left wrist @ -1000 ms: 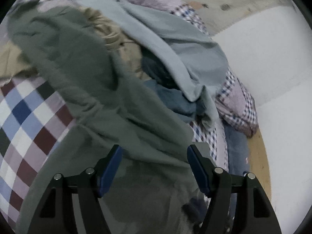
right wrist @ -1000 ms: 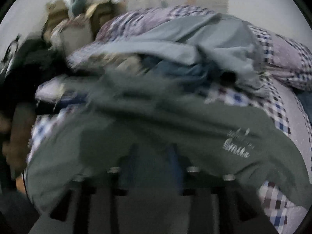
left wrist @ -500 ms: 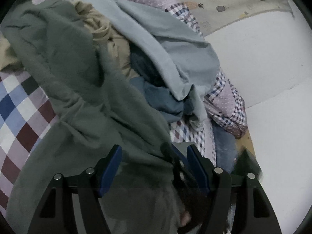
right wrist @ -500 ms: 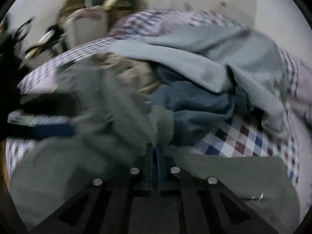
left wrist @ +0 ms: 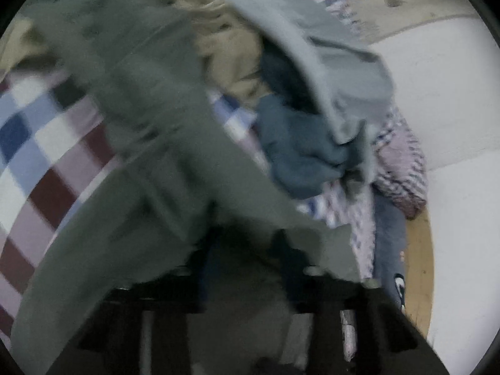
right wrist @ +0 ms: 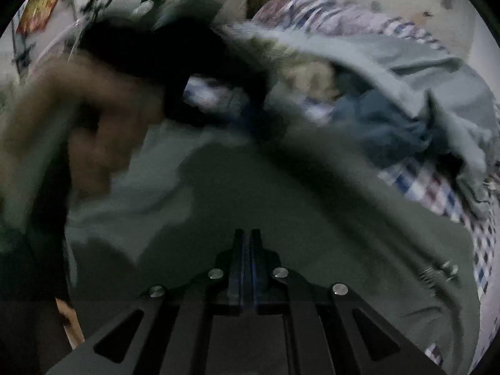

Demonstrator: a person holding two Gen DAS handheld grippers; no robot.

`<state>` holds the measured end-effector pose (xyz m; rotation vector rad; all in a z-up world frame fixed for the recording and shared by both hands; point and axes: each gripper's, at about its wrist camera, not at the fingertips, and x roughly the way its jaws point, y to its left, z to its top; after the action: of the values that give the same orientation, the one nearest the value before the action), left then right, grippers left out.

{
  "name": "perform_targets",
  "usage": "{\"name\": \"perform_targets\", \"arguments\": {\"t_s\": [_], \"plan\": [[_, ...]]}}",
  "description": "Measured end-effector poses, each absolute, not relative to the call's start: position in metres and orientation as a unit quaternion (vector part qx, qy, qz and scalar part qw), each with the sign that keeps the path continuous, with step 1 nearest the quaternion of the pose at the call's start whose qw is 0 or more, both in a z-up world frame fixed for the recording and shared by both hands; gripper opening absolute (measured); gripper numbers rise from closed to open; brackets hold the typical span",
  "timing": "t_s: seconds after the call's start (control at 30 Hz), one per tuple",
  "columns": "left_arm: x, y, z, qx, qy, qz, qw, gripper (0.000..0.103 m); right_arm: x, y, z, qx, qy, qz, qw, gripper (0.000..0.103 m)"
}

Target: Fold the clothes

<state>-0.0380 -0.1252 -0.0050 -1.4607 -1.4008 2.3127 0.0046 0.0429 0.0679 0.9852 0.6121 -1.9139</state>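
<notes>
Right wrist view: the right gripper (right wrist: 247,234) has its two fingers pressed together with only a thin slit between them, and the grey-green garment (right wrist: 281,193) spreads directly ahead of and beneath the tips. Whether a fold of that cloth is pinched in the slit cannot be told. At the left of this view a person's hand (right wrist: 90,134) grips the dark body of the left gripper, blurred by motion.

Left wrist view: the left gripper (left wrist: 247,250) is heavily blurred. Its fingers (left wrist: 289,251) stand apart, and the grey-green garment (left wrist: 150,131) drapes over and between them, running from the near edge up to the far left. Whether they have hold of the cloth cannot be told.

Count of items on the bed: one grey-green garment in the near foreground; one light blue-grey garment (left wrist: 340,62) arching over the far pile; one dark blue garment (left wrist: 300,147) beneath it; one tan garment (left wrist: 231,50) at the far centre. All lie on one checked bedsheet (left wrist: 37,156) in white, blue and dark red. One patterned pillow or quilt (left wrist: 403,162) sits at the right edge.

Writing: a small pale print (right wrist: 437,272) shows on the grey-green garment at the near right of the right wrist view; it is too blurred to read.
</notes>
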Motion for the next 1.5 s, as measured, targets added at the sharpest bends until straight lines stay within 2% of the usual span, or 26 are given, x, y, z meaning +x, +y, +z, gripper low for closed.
{"name": "perform_targets", "arguments": {"t_s": [0.03, 0.07, 0.1, 0.13, 0.17, 0.23, 0.33, 0.6, 0.63, 0.73, 0.77, 0.93, 1.0, 1.03, 1.07, 1.23, 1.33, 1.5], "plan": [[-0.035, -0.126, -0.012, -0.483, -0.463, 0.743, 0.031, 0.013, -0.003, 0.048, 0.079, 0.388, 0.219, -0.782, 0.436, 0.006], [-0.032, -0.127, -0.018, -0.49, -0.471, 0.733, 0.027, 0.008, -0.014, 0.055, 0.09, 0.381, 0.186, -0.796, 0.431, 0.019], [-0.03, -0.126, -0.022, -0.493, -0.472, 0.73, 0.026, 0.008, -0.026, 0.062, 0.1, 0.375, 0.149, -0.811, 0.424, 0.028], [-0.029, -0.124, -0.021, -0.493, -0.468, 0.733, 0.026, 0.008, -0.038, 0.067, 0.107, 0.371, 0.119, -0.82, 0.418, 0.043], [-0.027, -0.123, -0.02, -0.494, -0.463, 0.736, 0.028, 0.008, -0.049, 0.071, 0.111, 0.37, 0.094, -0.827, 0.413, 0.044], [-0.024, -0.119, -0.017, -0.494, -0.453, 0.742, 0.03, 0.008, -0.07, 0.07, 0.11, 0.382, 0.056, -0.826, 0.41, 0.044], [-0.019, -0.12, -0.018, -0.497, -0.443, 0.745, 0.035, 0.008, -0.086, 0.053, 0.097, 0.405, 0.042, -0.814, 0.415, 0.044], [-0.007, -0.141, 0.003, -0.465, -0.448, 0.762, 0.052, 0.01, -0.066, 0.006, 0.048, 0.414, 0.15, -0.793, 0.422, 0.042], [-0.006, -0.145, 0.008, -0.455, -0.45, 0.767, 0.055, 0.016, -0.058, 0.006, 0.045, 0.408, 0.168, -0.788, 0.43, 0.042], [-0.006, -0.152, 0.018, -0.436, -0.442, 0.782, 0.057, 0.046, -0.031, 0.006, 0.04, 0.392, 0.236, -0.763, 0.456, 0.042], [-0.008, -0.153, 0.017, -0.438, -0.438, 0.783, 0.053, 0.049, -0.024, 0.007, 0.038, 0.388, 0.254, -0.757, 0.461, 0.042], [-0.015, -0.155, -0.004, -0.458, -0.452, 0.765, 0.029, 0.048, -0.004, 0.016, 0.039, 0.384, 0.296, -0.733, 0.476, 0.043], [-0.015, -0.155, -0.009, -0.46, -0.455, 0.762, 0.021, 0.036, 0.0, 0.021, 0.041, 0.388, 0.305, -0.723, 0.483, 0.043], [-0.014, -0.153, -0.01, -0.465, -0.452, 0.761, 0.016, 0.015, -0.001, 0.024, 0.044, 0.396, 0.301, -0.718, 0.487, 0.043], [-0.014, -0.151, -0.013, -0.472, -0.45, 0.758, 0.013, 0.012, -0.002, 0.029, 0.048, 0.403, 0.295, -0.715, 0.489, 0.042], [-0.011, -0.15, -0.015, -0.474, -0.446, 0.759, 0.015, 0.011, -0.041, 0.06, 0.088, 0.386, 0.128, -0.772, 0.488, 0.043], [-0.01, -0.148, -0.015, -0.473, -0.441, 0.763, 0.012, 0.011, -0.072, 0.061, 0.088, 0.4, 0.03, -0.792, 0.461, 0.045], [-0.008, -0.149, -0.014, -0.472, -0.433, 0.768, 0.013, 0.011, -0.106, 0.047, 0.057, 0.478, -0.039, -0.766, 0.429, 0.045]]}}
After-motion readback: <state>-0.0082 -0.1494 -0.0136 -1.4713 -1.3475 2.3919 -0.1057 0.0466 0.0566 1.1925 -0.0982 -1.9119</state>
